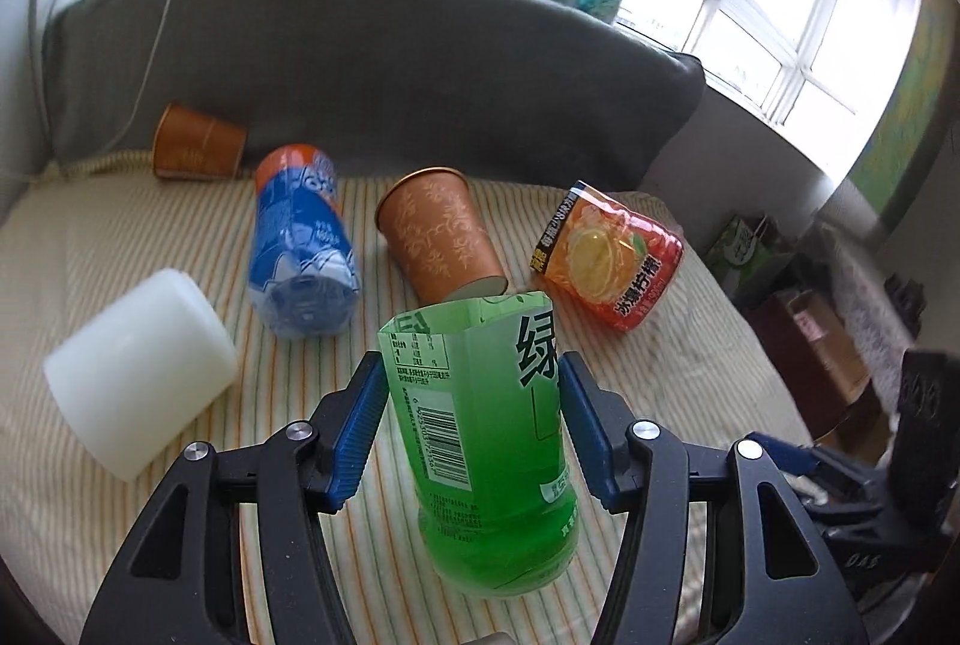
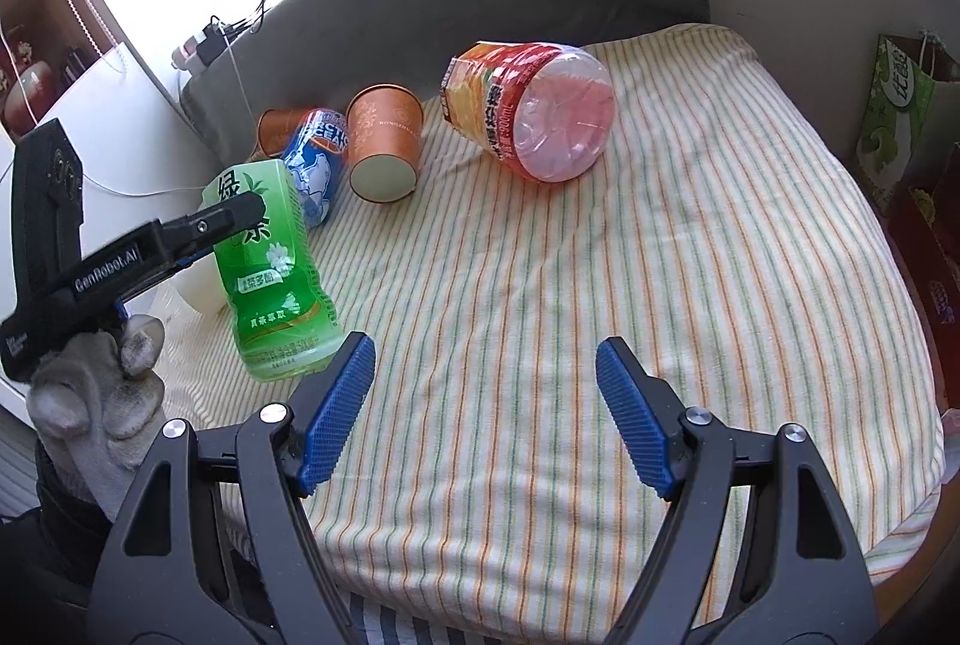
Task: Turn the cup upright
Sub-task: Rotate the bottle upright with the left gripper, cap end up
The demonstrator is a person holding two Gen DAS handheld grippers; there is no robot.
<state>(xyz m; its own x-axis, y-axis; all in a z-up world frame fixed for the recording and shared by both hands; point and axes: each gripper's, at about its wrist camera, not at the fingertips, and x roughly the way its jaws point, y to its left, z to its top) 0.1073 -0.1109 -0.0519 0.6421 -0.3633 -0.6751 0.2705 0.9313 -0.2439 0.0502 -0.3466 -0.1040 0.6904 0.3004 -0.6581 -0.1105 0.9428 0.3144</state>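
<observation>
My left gripper [image 1: 471, 393] is shut on a green cup cut from a tea bottle [image 1: 486, 441], held nearly upright with its open end up and its base at the striped cloth. It also shows in the right wrist view [image 2: 270, 261], with the left gripper's finger [image 2: 222, 219] across it. My right gripper [image 2: 483, 387] is open and empty above the striped cloth [image 2: 600, 255], to the right of the green cup.
Lying on their sides on the cloth: an orange paper cup [image 1: 441, 234], a second orange cup [image 1: 195, 141] at the back, a blue bottle cup [image 1: 303, 243], a red-orange bottle cup [image 1: 609, 255] and a white cup [image 1: 141, 369]. A grey cushion [image 1: 390, 63] backs them.
</observation>
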